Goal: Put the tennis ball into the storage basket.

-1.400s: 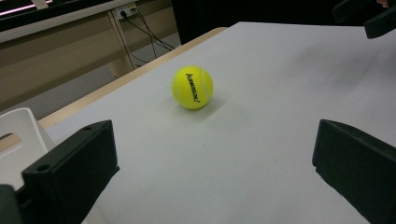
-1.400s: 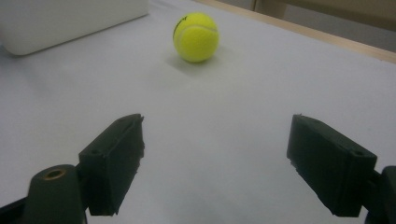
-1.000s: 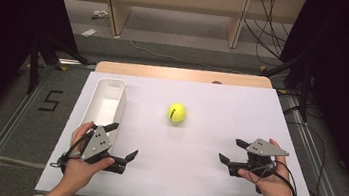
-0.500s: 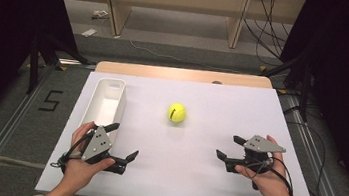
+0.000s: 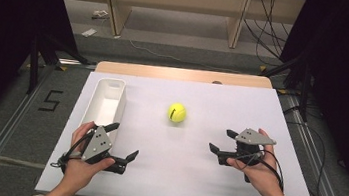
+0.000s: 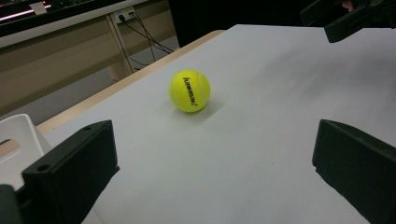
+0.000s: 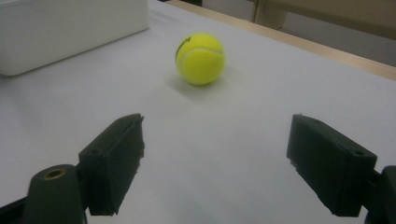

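A yellow tennis ball [image 5: 177, 112] rests on the white table sheet [image 5: 187, 180], near the middle. My left gripper [image 5: 123, 140] is held at the front left, open, with nothing between its jaws. It points toward the ball [image 6: 189, 91], which lies well ahead of the left gripper [image 6: 210, 158]. My right gripper [image 5: 221, 140] is at the front right, open and empty, aimed left and forward. The ball [image 7: 200, 58] sits a short way beyond the right gripper [image 7: 217, 158], slightly left of centre. Neither gripper touches the ball.
A long white bin [image 5: 122, 102] stands at the left of the sheet, just beyond my left hand; it looks empty. The bin [image 7: 70, 28] lies left of the ball in the right gripper view. Dark curtains and a wooden shelf stand past the table's far edge [image 5: 180, 73].
My right gripper has moved a little to the left and forward, toward the ball. The left gripper and the ball have stayed where they were.
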Tool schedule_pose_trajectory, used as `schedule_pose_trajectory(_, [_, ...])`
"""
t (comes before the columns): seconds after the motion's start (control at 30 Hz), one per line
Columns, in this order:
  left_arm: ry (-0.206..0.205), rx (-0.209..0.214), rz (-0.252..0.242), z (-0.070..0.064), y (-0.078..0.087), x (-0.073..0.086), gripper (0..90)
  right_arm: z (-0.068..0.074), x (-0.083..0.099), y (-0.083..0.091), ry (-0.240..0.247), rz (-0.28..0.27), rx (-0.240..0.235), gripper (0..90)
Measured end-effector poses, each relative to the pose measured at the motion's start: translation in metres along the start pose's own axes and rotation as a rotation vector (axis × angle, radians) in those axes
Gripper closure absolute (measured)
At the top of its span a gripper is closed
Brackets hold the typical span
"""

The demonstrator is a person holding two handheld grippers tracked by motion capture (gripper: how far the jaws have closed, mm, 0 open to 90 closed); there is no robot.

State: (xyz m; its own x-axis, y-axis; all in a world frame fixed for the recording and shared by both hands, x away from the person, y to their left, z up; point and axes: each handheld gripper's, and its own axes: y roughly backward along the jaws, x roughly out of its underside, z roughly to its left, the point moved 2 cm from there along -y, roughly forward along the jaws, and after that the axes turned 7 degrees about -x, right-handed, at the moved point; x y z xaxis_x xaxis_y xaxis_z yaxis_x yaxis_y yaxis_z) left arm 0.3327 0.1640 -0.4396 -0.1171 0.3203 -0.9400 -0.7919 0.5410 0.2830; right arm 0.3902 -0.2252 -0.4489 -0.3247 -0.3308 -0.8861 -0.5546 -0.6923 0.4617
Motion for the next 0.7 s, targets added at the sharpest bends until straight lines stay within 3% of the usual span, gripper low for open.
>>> schedule_pose_trajectory(0.7, [0.001, 0.0, -0.002, 0.0, 0.0, 0.0, 0.0, 0.005, -0.016, -0.031, 0.013, -0.007, -0.017, 19.3])
